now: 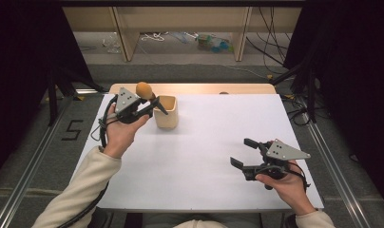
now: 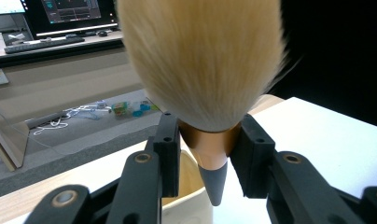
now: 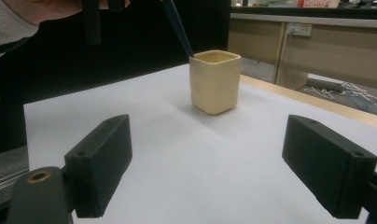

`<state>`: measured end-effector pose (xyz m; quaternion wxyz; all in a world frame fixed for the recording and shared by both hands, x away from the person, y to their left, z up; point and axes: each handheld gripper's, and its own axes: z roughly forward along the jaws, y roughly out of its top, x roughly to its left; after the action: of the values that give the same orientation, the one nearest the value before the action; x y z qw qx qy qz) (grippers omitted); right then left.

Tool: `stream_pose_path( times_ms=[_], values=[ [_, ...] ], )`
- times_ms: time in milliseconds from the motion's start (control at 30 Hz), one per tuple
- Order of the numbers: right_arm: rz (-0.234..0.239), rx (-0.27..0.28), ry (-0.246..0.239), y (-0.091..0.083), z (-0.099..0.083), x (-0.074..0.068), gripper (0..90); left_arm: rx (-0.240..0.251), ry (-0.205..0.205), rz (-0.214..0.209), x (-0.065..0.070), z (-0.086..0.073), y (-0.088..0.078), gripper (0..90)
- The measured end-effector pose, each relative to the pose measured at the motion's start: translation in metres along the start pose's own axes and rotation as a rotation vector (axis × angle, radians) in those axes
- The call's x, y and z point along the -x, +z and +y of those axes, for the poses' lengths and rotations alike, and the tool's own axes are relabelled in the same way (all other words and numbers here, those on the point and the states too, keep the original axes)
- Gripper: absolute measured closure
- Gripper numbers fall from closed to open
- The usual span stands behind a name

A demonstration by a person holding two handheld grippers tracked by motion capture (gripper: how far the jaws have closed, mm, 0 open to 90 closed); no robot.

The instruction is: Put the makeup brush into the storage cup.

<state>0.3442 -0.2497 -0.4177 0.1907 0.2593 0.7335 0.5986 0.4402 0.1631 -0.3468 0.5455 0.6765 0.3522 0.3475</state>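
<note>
The jaws of the left gripper (image 2: 210, 154) pinch a makeup brush (image 2: 203, 65) by its copper-coloured collar, one black pad on each side of it, the fluffy tan head fanning out above the jaws and the dark pointed handle hanging down between and below them. Just under the jaws stands a cream square cup (image 2: 186, 196), and in the right gripper view the tip of the handle dips at a slant into the cup's open top, at the rim nearest the hand. In the high view the left gripper (image 1: 152, 105) is held at the cup's left side, the brush tilted so its head rises left of the cup. The jaws of the right gripper (image 3: 224, 172) stand wide apart with nothing between them; the cup sits well ahead of them, centred in the gap, on the white table (image 3: 177, 158). In the high view the right gripper (image 1: 243, 153) rests low by the table's near right corner
</note>
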Motion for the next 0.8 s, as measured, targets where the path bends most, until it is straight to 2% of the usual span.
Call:
stream_pose_path(
  times_ms=[167,300,567,633,667,733,800],
  values=[
    [-0.001,-0.006,-0.003,-0.0002,0.0001,0.0001,16.8,0.001,0.011,0.010,-0.0024,0.0006,0.0016,65.4],
    [0.001,0.007,0.001,0.0005,-0.0001,0.0000,16.8,0.002,0.008,0.013,-0.0031,0.0010,0.0026,65.4],
    [-0.003,-0.001,0.002,0.0000,-0.0002,0.0002,16.7,0.003,0.006,0.020,-0.0041,0.0027,0.0046,65.4],
    [-0.002,-0.015,0.022,-0.0006,-0.0004,-0.0012,16.8,0.005,0.004,0.021,-0.0041,0.0031,0.0052,65.4],
    [-0.005,-0.005,0.005,-0.0002,-0.0002,-0.0002,16.8,0.007,0.000,0.021,-0.0039,0.0032,0.0055,65.4],
    [-0.005,0.000,0.002,0.0001,-0.0003,0.0001,16.8,0.009,-0.002,0.022,-0.0045,0.0036,0.0062,65.4],
    [-0.001,-0.014,0.022,-0.0005,-0.0004,-0.0010,16.7,0.009,-0.002,0.023,-0.0049,0.0039,0.0068,65.4]
  ],
)
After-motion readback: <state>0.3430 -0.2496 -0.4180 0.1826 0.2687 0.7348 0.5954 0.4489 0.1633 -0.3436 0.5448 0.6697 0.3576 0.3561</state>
